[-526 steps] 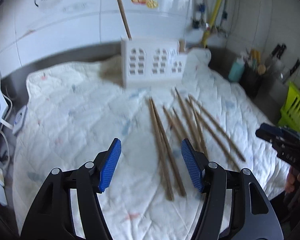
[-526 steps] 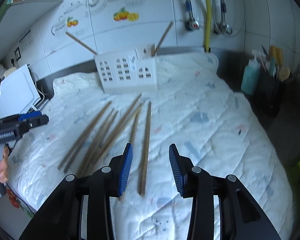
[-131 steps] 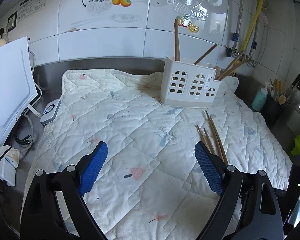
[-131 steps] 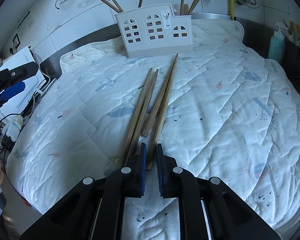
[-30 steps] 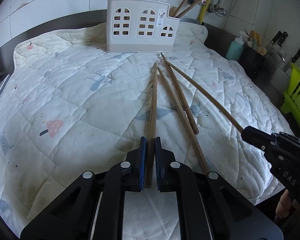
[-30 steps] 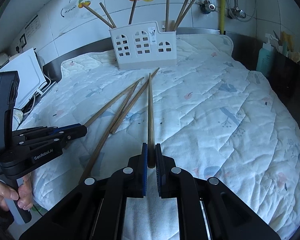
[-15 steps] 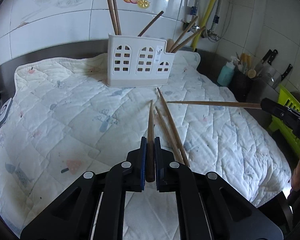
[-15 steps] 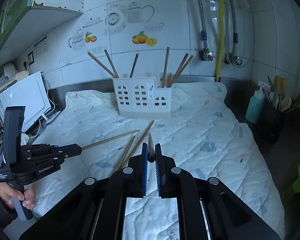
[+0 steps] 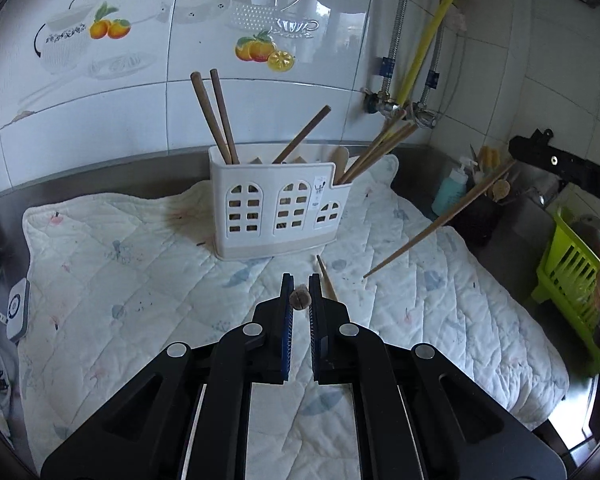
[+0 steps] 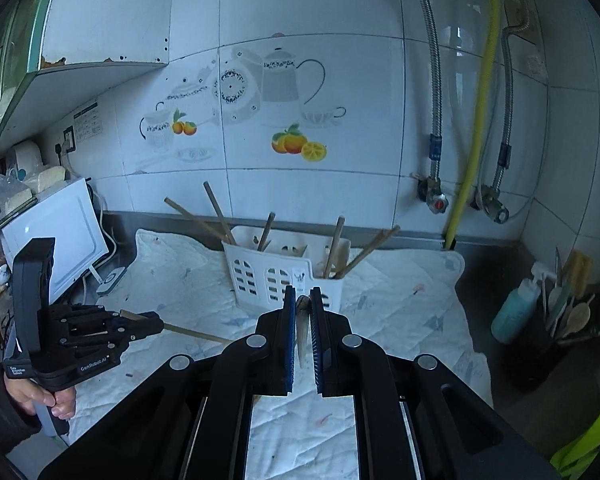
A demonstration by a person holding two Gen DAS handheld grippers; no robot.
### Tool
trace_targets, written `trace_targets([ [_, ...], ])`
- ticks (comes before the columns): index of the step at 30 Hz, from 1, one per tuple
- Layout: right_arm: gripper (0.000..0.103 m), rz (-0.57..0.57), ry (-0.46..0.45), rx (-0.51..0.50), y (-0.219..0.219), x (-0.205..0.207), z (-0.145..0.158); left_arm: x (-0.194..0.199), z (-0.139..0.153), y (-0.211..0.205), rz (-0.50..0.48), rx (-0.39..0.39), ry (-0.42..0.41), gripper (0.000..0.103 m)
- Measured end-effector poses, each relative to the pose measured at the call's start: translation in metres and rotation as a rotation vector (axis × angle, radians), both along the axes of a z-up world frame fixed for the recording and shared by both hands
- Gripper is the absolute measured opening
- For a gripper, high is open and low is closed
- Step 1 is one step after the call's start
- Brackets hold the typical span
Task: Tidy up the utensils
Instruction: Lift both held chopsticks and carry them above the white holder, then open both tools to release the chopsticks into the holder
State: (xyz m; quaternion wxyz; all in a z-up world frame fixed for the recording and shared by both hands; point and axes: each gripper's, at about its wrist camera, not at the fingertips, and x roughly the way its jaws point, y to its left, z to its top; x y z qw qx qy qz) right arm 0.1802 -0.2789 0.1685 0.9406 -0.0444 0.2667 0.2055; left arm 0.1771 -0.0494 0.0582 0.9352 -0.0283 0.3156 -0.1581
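Left gripper point(image 9: 300, 298): pressed together on one chopstick point(image 9: 299, 298), seen end-on between the blue pads; a second ago low over the quilt, now lifted clear of it.
Right gripper point(image 10: 303, 304): pinching a second chopstick point(image 10: 302, 320); likewise raised from the quilt, its stick now slanting free in the air, as seen from the left wrist view point(image 9: 440, 222).
Quilt point(image 9: 140, 280): four sticks lying here a second ago; now only one loose chopstick point(image 9: 326, 278) in sight, just right of the left pads, a further one perhaps hidden behind the gripper.
Holder point(image 9: 278, 208): white, windowed, upright at the back of the quilt; already carrying several upright sticks point(image 9: 214, 116), none added in the last second.
Change: both sticks gone from resting to airborne, carried toward the holder.
Meaning for task: pick-up finished for this pair; drop into the holder judged next; little left on the quilt afterwards.
Caution: long sticks held at one end, tips liable to swing and catch the holder's rim.
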Motion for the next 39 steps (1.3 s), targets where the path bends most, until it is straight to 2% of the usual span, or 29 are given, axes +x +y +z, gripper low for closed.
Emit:
trace_targets([
  [7, 0.007, 0.008, -0.062, -0.011, 0.015, 0.044, 0.048, 0.023, 0.025, -0.003, -0.021, 0.019, -0.03, 0.006],
  [12, 0.007, 0.007, -0.072, -0.022, 0.028, 0.076, 0.06, 0.032, 0.041, -0.003, -0.029, 0.025, -0.054, 0.006],
  [17, 0.007, -0.014, -0.068, -0.036, 0.035, 0.101, 0.054, 0.035, 0.055, 0.0, -0.028, 0.025, -0.074, 0.005],
  [21, 0.007, -0.006, 0.001, -0.075, 0.044, 0.122, 0.039, 0.036, 0.076, 0.004, -0.027, 0.007, -0.107, 0.005],
  [25, 0.007, -0.001, 0.071, -0.044, 0.043, 0.141, 0.025, 0.033, 0.106, 0.003, -0.025, 0.013, -0.17, 0.005],
  [30, 0.007, -0.015, 0.087, -0.051, 0.043, 0.148, 0.014, 0.033, 0.136, -0.002, -0.026, 0.018, -0.237, 0.005],
  [34, 0.008, -0.013, 0.078, -0.046, 0.039, 0.144, 0.014, 0.037, 0.135, -0.004, -0.029, 0.024, -0.239, 0.005],
  [39, 0.011, -0.001, 0.046, -0.047, 0.037, 0.135, 0.021, 0.045, 0.115, 0.0, -0.01, 0.019, -0.169, 0.005],
])
